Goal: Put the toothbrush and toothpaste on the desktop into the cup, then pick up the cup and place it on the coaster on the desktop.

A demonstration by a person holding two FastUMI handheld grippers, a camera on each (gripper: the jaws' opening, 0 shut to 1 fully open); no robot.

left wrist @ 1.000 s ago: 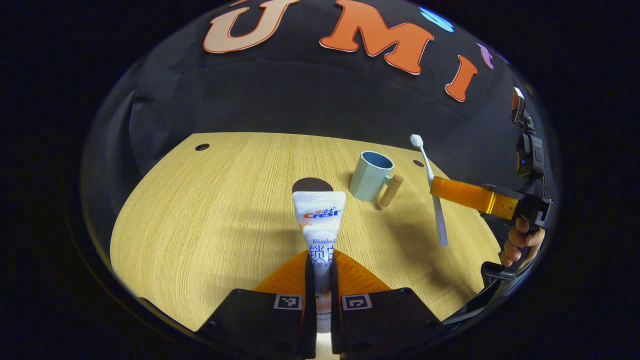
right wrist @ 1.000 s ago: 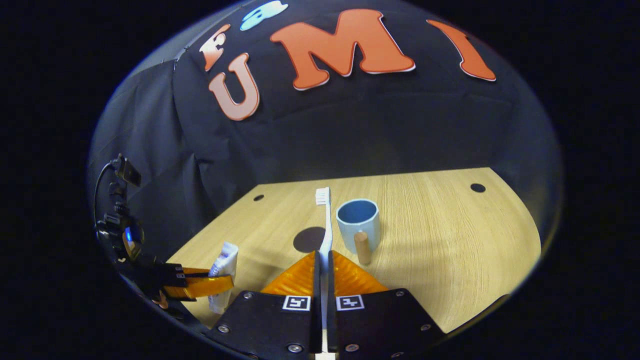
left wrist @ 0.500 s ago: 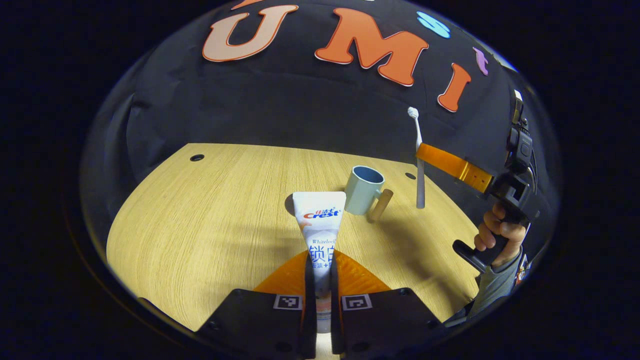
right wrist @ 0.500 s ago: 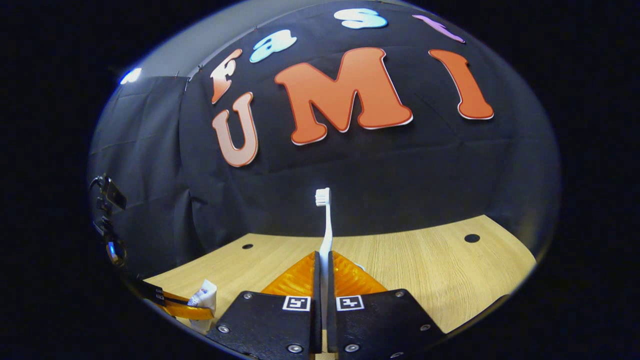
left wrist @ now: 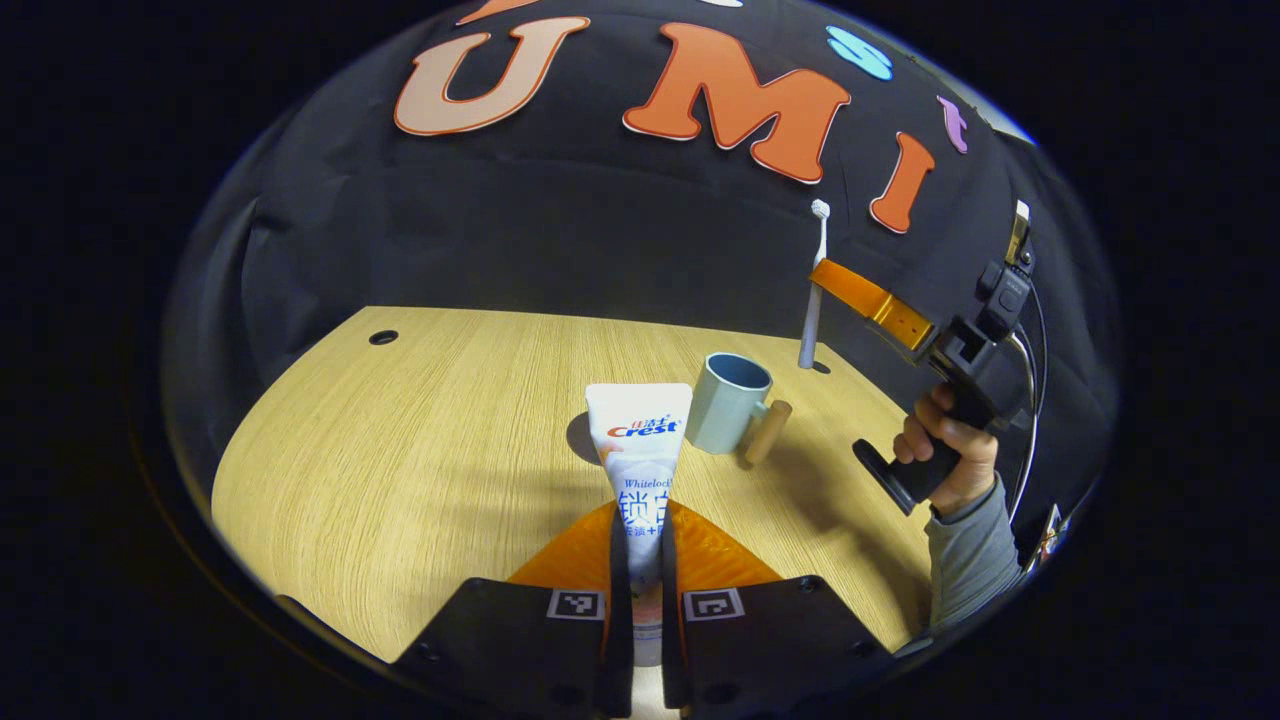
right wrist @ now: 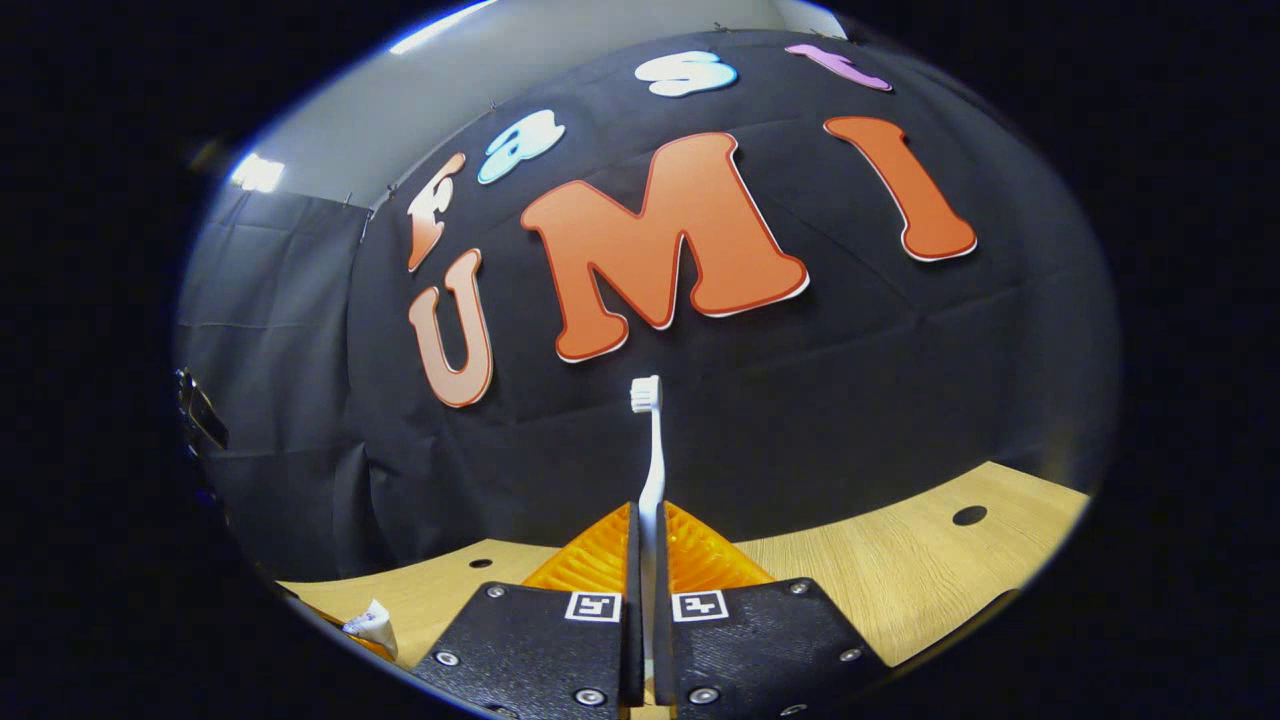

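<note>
My left gripper (left wrist: 638, 520) is shut on a white toothpaste tube (left wrist: 639, 448), which points forward above the wooden desktop (left wrist: 420, 420). A pale blue cup (left wrist: 728, 402) with a wooden handle stands upright just right of the tube's end. A dark round coaster (left wrist: 580, 438) lies behind the tube, mostly hidden. In the left gripper view the right gripper (left wrist: 822, 280), held by a hand (left wrist: 950, 460), carries a white toothbrush (left wrist: 813, 290) upright, above and right of the cup. In the right gripper view my right gripper (right wrist: 648, 520) is shut on the toothbrush (right wrist: 650, 450), bristles up.
The desktop (right wrist: 900, 580) has small dark holes near its far corners (left wrist: 383, 337) (right wrist: 968, 516). The black cloth wall rises close behind it. A grey sleeve (left wrist: 965, 565) comes in from the right. The toothpaste tip (right wrist: 372, 626) shows at the lower left of the right gripper view.
The right gripper has risen and tilted upward with the toothbrush, bringing it upright and nearer the cup. The left gripper has held almost still with the toothpaste.
</note>
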